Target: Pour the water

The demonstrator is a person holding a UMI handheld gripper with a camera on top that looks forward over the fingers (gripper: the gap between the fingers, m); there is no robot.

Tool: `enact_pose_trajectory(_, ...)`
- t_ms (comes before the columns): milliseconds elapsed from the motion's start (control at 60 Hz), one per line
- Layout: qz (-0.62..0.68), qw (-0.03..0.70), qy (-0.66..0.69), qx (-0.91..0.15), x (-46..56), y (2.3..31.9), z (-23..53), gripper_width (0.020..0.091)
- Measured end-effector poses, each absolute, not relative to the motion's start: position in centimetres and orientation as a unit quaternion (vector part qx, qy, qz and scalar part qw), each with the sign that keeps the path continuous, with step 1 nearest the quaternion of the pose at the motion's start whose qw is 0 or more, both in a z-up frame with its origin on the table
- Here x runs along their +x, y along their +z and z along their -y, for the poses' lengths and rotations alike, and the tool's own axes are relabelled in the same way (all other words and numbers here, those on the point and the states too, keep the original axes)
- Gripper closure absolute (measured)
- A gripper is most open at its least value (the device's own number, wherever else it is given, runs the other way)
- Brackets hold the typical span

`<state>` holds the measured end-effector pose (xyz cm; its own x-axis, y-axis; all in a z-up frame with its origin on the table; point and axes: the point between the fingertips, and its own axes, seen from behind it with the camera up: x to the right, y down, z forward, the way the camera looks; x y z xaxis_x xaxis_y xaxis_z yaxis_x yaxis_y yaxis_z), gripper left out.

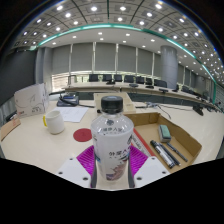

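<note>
A clear plastic water bottle with a black cap and a white printed label stands upright between my fingers. My gripper is shut on it, and the magenta pads press against both sides of its lower body. The bottle's base is hidden below the fingers. A white cup stands on the light table ahead and to the left of the bottle. A round dark red coaster lies between the cup and the bottle.
A shallow cardboard box holding pens and small items lies to the right of the bottle. A white carton and a dark object sit farther back on the left. Rows of desks and chairs fill the room beyond.
</note>
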<state>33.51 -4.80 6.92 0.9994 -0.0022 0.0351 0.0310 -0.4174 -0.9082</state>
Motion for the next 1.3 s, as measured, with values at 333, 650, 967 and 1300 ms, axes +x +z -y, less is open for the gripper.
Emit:
enact_pose_trajectory(333, 0.105, 0.555, -0.183, -0.805, 31.8, 16.8, -1.5, 0.0676)
enact_pose_trajectory(650, 0.342, 0.477, -0.446, -0.676, 22.8, 22.1, -11.0, 0.0676)
enact_pose_trajectory(967, 0.551, 0.314, -0.612, -0.473, 18.2, 17.2, -15.3, 0.0678)
enact_pose_trajectory(1300, 0.556, 0.312, -0.593, -0.491, 17.7, 16.4, -15.3, 0.0678)
